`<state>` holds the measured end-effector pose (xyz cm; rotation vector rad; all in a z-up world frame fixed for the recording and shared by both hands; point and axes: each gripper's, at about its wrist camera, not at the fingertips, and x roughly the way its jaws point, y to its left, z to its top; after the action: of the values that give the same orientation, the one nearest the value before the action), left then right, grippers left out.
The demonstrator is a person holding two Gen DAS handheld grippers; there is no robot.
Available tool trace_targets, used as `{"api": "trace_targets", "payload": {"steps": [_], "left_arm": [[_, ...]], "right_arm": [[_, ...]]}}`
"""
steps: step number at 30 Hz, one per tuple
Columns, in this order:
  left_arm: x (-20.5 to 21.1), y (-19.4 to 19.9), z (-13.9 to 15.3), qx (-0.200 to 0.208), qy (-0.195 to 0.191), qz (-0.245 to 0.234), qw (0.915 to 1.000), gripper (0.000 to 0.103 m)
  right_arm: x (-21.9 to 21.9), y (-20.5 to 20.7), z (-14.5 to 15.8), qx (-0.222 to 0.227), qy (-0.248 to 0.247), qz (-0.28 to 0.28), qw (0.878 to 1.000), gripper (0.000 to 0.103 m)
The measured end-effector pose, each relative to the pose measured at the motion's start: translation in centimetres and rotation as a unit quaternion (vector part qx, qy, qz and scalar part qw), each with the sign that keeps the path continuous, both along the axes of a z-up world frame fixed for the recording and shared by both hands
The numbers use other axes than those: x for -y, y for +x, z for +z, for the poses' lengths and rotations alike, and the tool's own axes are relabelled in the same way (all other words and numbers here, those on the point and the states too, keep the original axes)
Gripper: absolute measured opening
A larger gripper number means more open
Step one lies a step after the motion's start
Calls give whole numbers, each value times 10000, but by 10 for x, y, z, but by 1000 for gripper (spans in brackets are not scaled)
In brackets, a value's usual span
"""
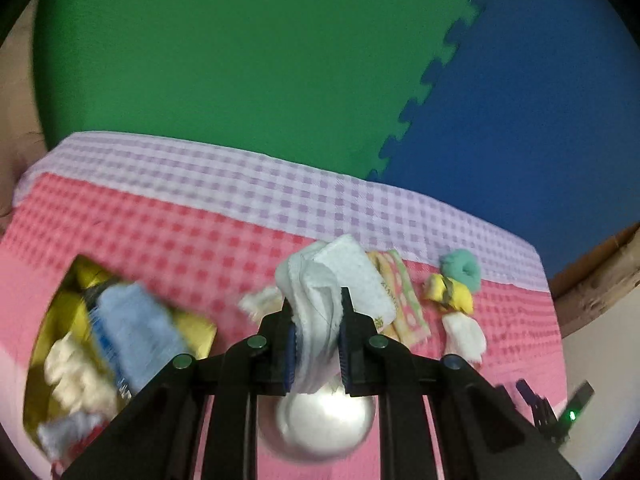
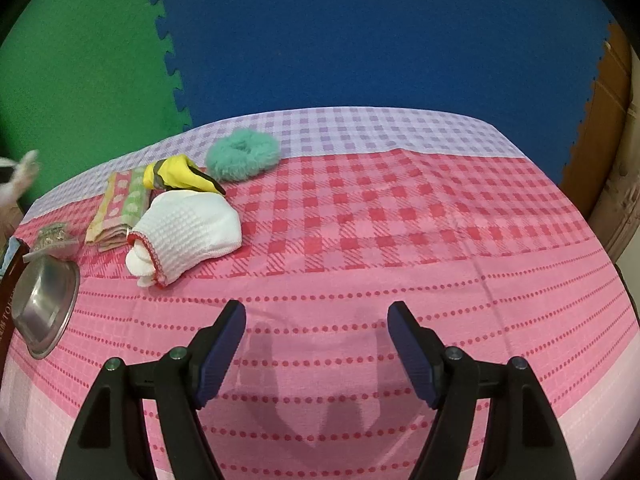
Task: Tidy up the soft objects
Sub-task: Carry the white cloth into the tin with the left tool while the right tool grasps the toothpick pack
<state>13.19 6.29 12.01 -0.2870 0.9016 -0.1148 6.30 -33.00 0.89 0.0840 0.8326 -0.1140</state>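
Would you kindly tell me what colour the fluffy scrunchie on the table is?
The scrunchie is mint green, clearest in the right wrist view.

Both wrist views look down close over the bench (image 2: pixel 400 240); both share the green scrunchie (image 1: pixel 462 269) (image 2: pixel 242 154).

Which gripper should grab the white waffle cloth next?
Right. The right gripper is open and empty, with the white waffle cloth just ahead to its left. The left gripper is shut on a white cloth.
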Motion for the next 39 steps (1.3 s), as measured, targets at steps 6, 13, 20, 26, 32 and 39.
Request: {"api": "trace_targets", "payload": {"steps": [6, 13, 20, 26, 32, 39], "left_arm": [[-33, -65, 22, 188, -146, 240, 9994, 15], [-66, -115, 26, 265, -284, 508, 9980, 16], [-108, -146, 24, 267, -560, 813, 9948, 16], [-137, -157, 20, 241, -616, 957, 9932, 16], [-151, -158, 10, 148, -682, 948, 9930, 16], [-153, -154, -1, 46, -661, 923, 9935, 17]], "right_arm": [[-4, -9, 8, 325, 176, 283, 9989, 75], [-90, -3, 58, 512, 272, 2159, 9747, 75], [-214, 65, 86, -83, -73, 3654, 9308, 75], [-295, 114, 54, -1052, -732, 4004, 9073, 75], [-323, 133, 19, -1518, -1209, 3997, 8959, 75], [-323, 157, 3, -1891, -948, 3769, 9018, 26]]}}
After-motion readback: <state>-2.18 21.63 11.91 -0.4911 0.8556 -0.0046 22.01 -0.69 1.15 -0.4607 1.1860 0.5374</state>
